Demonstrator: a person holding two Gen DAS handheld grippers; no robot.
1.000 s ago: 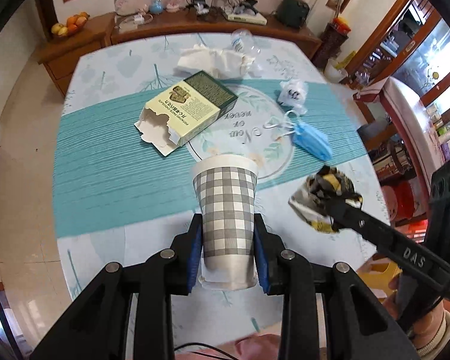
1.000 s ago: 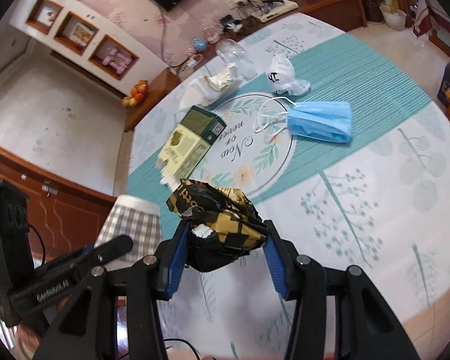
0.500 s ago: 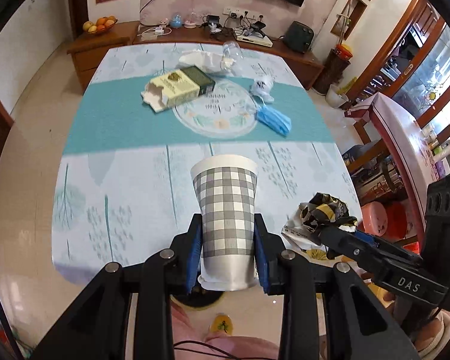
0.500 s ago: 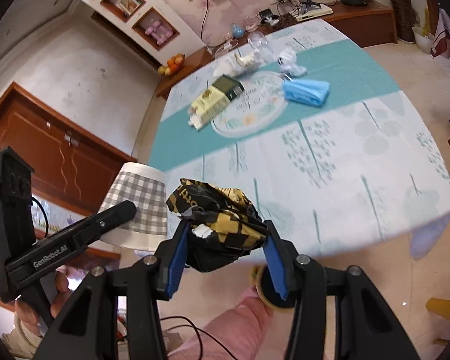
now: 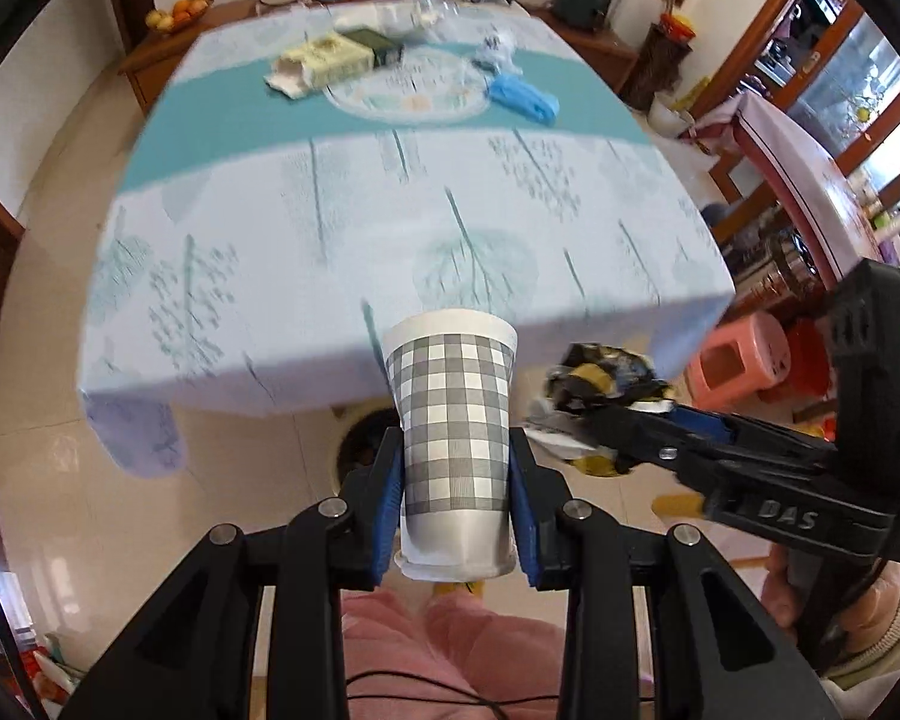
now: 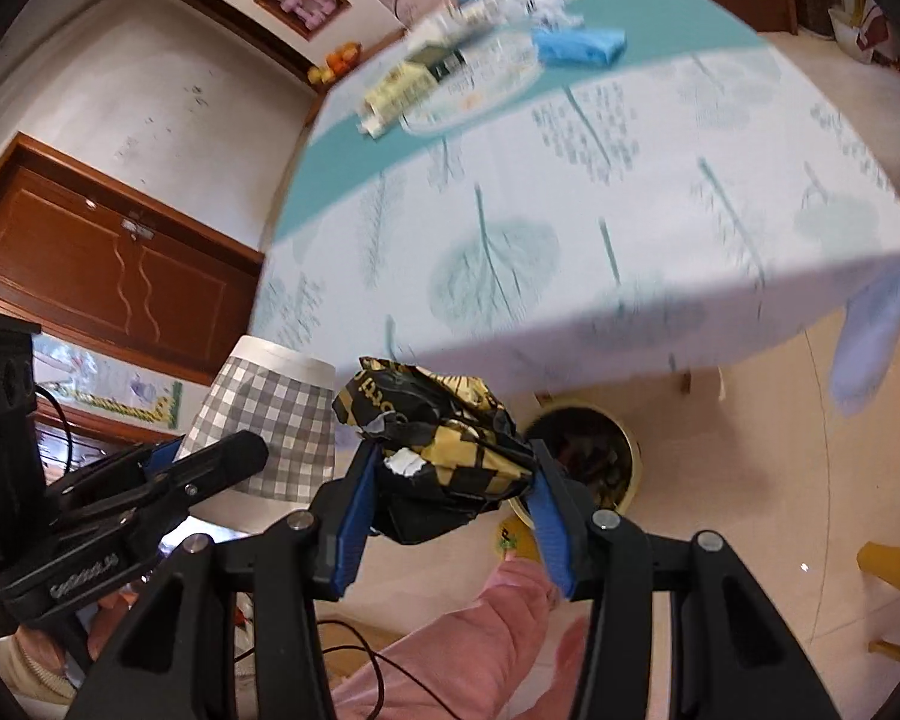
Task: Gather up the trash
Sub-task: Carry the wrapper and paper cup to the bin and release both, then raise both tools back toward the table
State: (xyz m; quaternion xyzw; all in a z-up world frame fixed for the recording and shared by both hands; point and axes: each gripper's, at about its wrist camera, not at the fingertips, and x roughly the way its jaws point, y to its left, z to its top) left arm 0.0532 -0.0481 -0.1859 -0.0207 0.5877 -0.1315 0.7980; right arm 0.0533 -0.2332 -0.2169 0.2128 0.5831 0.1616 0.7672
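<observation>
My left gripper [image 5: 455, 480] is shut on a grey checked paper cup [image 5: 453, 420], held upright off the table's near edge; the cup also shows in the right wrist view [image 6: 270, 420]. My right gripper [image 6: 450, 480] is shut on a crumpled black and yellow wrapper [image 6: 438, 432], seen to the cup's right in the left wrist view [image 5: 600, 384]. A round yellow trash bin [image 6: 594, 450] with dark contents stands on the floor under the table edge, just beyond the wrapper. A yellow-green carton [image 5: 330, 57] and a blue face mask [image 5: 522, 96] lie far back on the table.
The table with its pale leaf-print cloth [image 5: 390, 228] fills the middle. White tissue and a clear bottle [image 5: 402, 15] lie at its far end. A pink stool [image 5: 744, 360] stands to the right. The person's pink-clad legs [image 5: 438, 648] are below the grippers.
Both grippers have pulled back off the table and lowered, each still holding its item. The table edge and the bin beneath it have come into view.
</observation>
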